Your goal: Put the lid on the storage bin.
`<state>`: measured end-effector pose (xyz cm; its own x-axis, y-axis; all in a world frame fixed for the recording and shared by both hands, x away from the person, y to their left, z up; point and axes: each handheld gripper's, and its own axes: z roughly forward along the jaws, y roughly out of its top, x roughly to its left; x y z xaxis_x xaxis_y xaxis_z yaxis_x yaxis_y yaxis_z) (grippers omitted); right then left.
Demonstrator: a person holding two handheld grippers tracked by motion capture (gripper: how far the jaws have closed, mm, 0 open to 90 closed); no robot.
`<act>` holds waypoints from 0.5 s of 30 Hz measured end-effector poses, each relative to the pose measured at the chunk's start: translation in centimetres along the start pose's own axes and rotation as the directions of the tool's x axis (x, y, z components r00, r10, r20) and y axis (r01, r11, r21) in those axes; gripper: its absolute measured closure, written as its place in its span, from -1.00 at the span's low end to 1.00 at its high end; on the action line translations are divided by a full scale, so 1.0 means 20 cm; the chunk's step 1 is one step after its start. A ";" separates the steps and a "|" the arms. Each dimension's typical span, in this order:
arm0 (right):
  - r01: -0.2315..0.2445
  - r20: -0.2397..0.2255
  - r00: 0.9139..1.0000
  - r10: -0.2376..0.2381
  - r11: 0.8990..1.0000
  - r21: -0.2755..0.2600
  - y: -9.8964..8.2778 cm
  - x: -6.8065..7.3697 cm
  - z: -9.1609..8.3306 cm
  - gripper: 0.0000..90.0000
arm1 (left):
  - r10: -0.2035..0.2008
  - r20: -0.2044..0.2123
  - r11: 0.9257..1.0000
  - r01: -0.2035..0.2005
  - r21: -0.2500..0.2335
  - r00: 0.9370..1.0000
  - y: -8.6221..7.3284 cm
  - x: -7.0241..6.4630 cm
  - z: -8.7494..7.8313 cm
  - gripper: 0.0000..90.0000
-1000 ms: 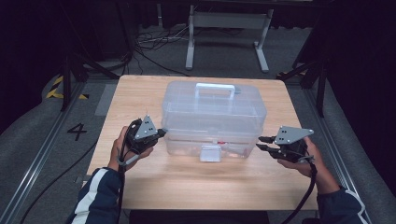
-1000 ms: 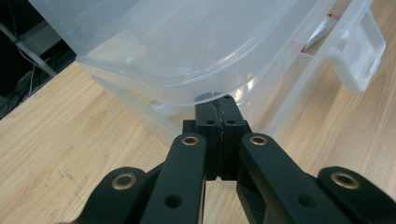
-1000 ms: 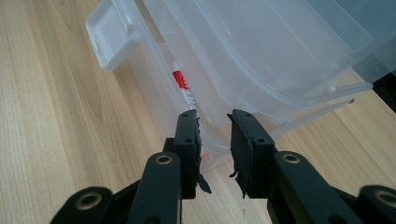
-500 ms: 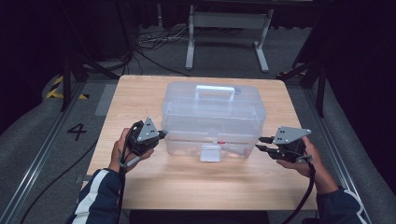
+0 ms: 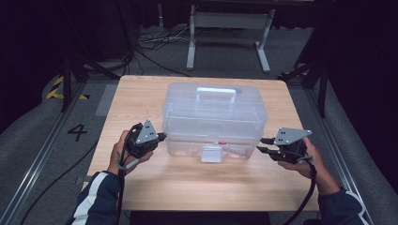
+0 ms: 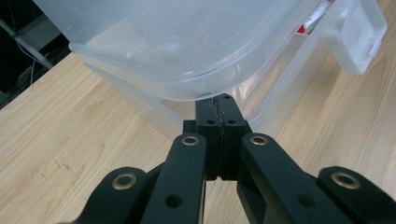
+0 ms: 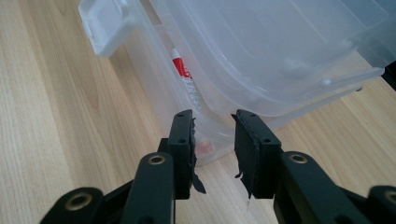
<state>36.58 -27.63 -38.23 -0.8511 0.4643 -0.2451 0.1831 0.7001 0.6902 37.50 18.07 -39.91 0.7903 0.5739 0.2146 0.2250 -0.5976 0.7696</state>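
Fingers [image 6: 219, 126] of the left gripper [image 5: 159, 136] meet closed beside the clear box [image 5: 214, 119]; right gripper [image 5: 261, 145] has been opening, gap empty; the box's contents blur behind plastic

This looks like a lab or recording studio: a lone wooden table [image 5: 141, 93] stands on grey carpet between metal floor rails [image 5: 37, 164], with black drapes, loose cables [image 5: 150, 44], hazard tape [image 5: 56, 89] and a floor number "4" [image 5: 77, 132].

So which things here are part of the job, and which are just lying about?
In the job:
- clear plastic box
- its front latch
- left claw, shut at the box's corner
- right claw, open, its jaws just been opening

Lying about:
- floor cables
- metal stand
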 end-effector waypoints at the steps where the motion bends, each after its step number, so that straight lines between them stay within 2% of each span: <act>1: -0.002 -0.001 1.000 0.002 1.000 0.002 0.00 0.00 0.00 0.51 | 0.002 0.000 1.000 -0.002 0.006 1.000 0.00 0.00 0.00 1.00; 15: -0.038 0.023 0.999 0.038 0.999 0.004 -0.05 -0.02 -0.01 0.48 | -0.025 0.000 0.999 0.025 0.033 1.000 -0.06 0.01 0.00 1.00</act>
<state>36.53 -28.67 -38.66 -0.8318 0.5033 -0.2343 0.2178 0.6841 0.6961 37.43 18.82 -40.82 0.7846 0.5885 0.1950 0.2635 -0.6013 0.7543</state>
